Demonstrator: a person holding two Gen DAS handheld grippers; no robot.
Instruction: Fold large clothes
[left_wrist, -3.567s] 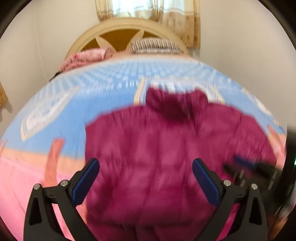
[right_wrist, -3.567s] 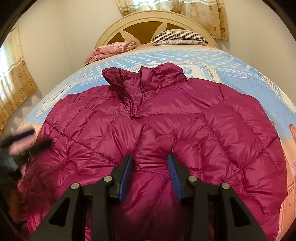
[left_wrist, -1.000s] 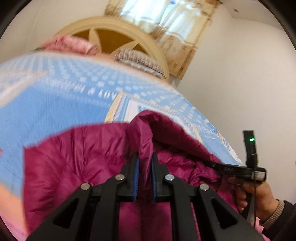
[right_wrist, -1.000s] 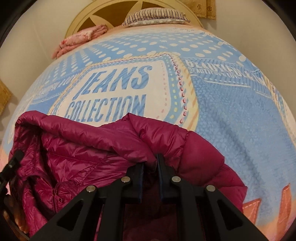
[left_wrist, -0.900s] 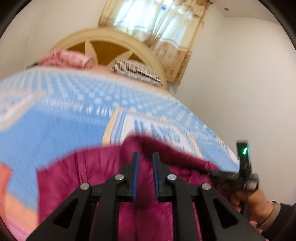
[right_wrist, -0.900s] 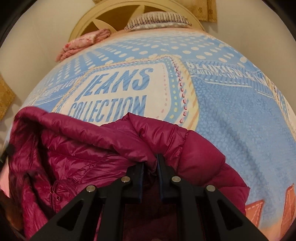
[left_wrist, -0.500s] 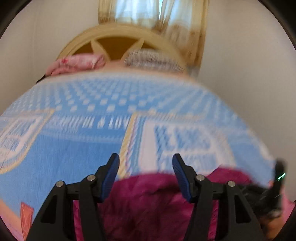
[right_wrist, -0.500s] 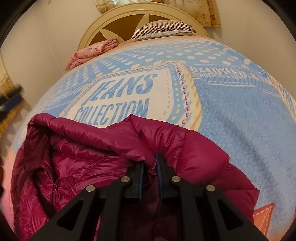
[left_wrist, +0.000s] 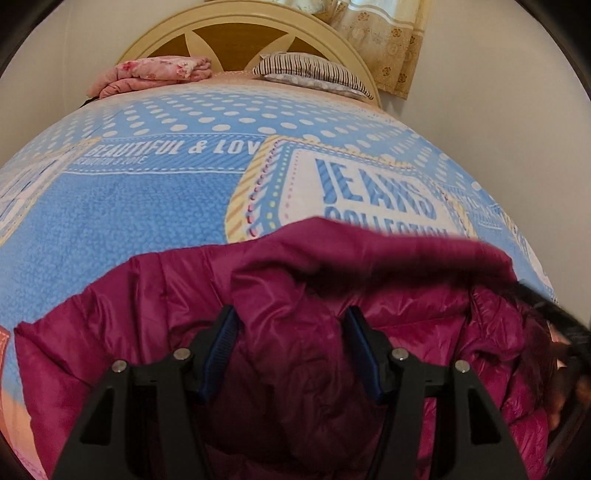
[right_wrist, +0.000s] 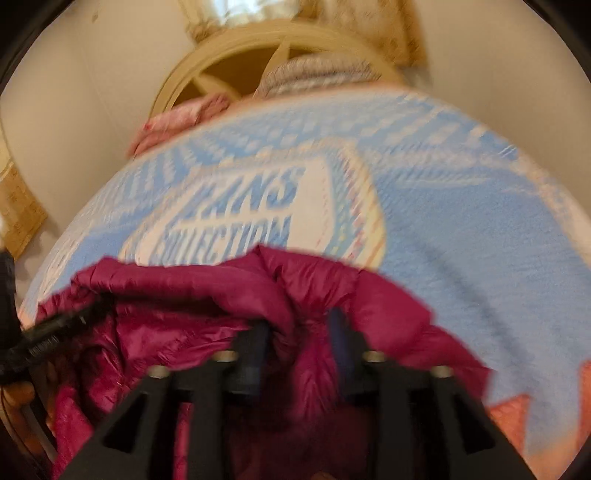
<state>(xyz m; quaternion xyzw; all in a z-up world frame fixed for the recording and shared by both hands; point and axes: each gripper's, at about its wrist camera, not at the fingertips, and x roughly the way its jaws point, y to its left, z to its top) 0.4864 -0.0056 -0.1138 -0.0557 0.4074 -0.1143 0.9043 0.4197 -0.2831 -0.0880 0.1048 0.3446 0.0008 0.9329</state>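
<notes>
- Left gripper (left_wrist: 291, 354): I see its jaws apart, gripping nothing, over the folded magenta puffer jacket (left_wrist: 303, 295).
- Right gripper (right_wrist: 299, 350): jaws just opening, jacket fabric loose between them.
- Jacket lies on the blue printed bedspread (left_wrist: 147, 206).

Brightness: soft, even indoor light in both views; neither dim nor harsh.
Light source: daylight glows through the curtain (left_wrist: 384, 40) at top centre-right of the left wrist view, blown out at the top of the right wrist view.
Shadows: deep shade in the folds of the jacket (left_wrist: 303, 295) in the lower centre; the black arms of the left gripper (left_wrist: 291, 354) are nearly featureless.
Glare: a faint sheen on the jacket's shiny fabric.
Blur: left wrist view mostly sharp, smeared at the right edge; right wrist view motion-blurred throughout, the right gripper (right_wrist: 299, 347) included.
Distortion: strong fisheye bulge of the bedspread (left_wrist: 147, 206); dark vignette in every corner.
</notes>
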